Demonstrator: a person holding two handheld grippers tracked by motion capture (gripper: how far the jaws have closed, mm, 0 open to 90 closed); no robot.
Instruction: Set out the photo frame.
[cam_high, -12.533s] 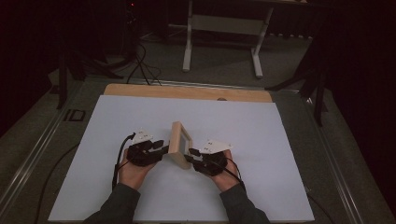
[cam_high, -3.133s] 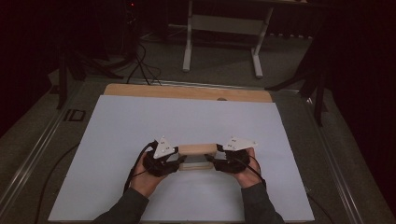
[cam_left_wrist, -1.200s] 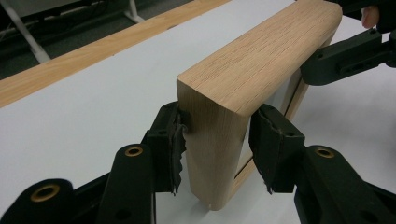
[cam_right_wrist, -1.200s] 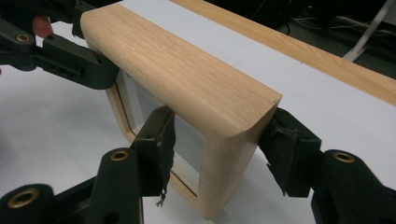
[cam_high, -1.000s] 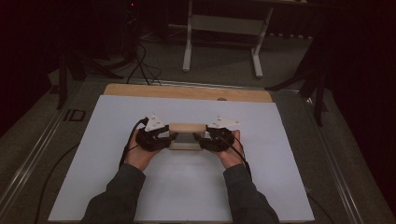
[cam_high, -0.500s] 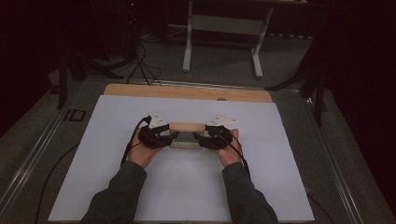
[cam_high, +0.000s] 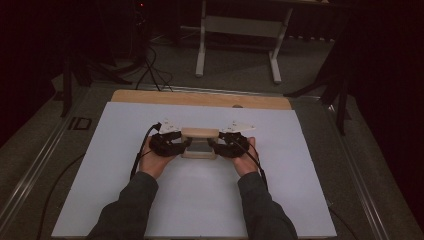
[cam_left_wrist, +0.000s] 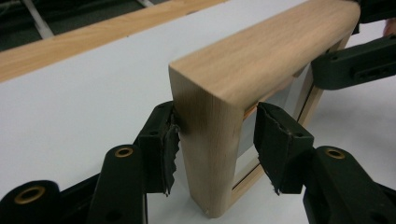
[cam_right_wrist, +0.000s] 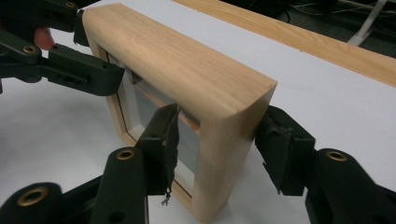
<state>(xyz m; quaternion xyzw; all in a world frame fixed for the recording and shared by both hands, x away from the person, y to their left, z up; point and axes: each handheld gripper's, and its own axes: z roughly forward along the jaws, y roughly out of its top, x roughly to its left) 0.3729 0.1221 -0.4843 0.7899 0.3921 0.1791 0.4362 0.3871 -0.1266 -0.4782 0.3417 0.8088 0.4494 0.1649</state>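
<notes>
A light wooden picture frame (cam_high: 200, 133) with a glass pane stands upright on its long edge on the white table top (cam_high: 125, 200). My left gripper (cam_high: 183, 145) is at its left end and my right gripper (cam_high: 213, 145) at its right end. In the left gripper view the frame's end post (cam_left_wrist: 210, 140) stands between the jaws of the left gripper (cam_left_wrist: 215, 116). The outer pad touches it and a small gap shows at the glass side; these jaws have just been opening. The right gripper (cam_right_wrist: 219, 119) straddles the other post (cam_right_wrist: 229, 154) with a gap at the glass side; its jaws have just been closing.
A bare wooden strip (cam_high: 200, 99) runs along the table's far edge. Beyond it stand a white stand (cam_high: 235, 40) and dark floor cables. The other gripper reaches into each gripper view: the right (cam_left_wrist: 355, 65) and the left (cam_right_wrist: 70, 70).
Since about three seconds ago both hands and the frame have moved away from the person, toward the table's middle. Over the last second nothing has visibly shifted.
</notes>
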